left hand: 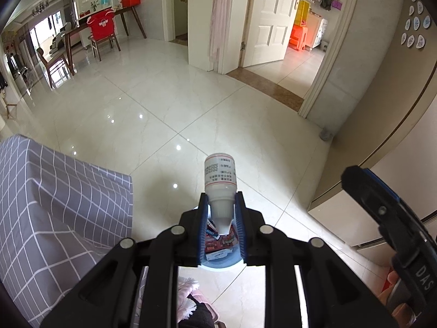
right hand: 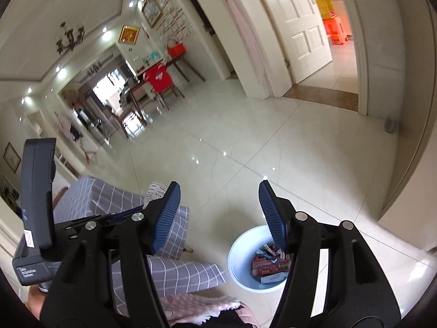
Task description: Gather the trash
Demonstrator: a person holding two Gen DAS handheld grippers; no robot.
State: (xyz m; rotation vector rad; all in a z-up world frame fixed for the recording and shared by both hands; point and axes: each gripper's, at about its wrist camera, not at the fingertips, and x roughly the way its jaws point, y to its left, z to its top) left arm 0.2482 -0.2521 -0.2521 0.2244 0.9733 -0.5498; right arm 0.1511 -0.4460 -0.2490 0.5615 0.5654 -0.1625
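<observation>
Bottle [left hand: 220, 175] base fwd, cap back (left gripper [left hand: 221, 213] clamped).

Both pictures are bright. Ceiling lights [right hand: 61, 71] at ten o'clock make shiny dots on the floor [left hand: 174, 114]. Edges curve and go dark. The right view looks blurry.

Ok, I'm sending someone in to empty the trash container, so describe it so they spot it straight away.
Start at the seat draped in grey checked cloth on the pale tiled floor. Just beside it stands a round, light blue plastic bin. It is the only open container there, holding red and blue printed wrappers.
</observation>
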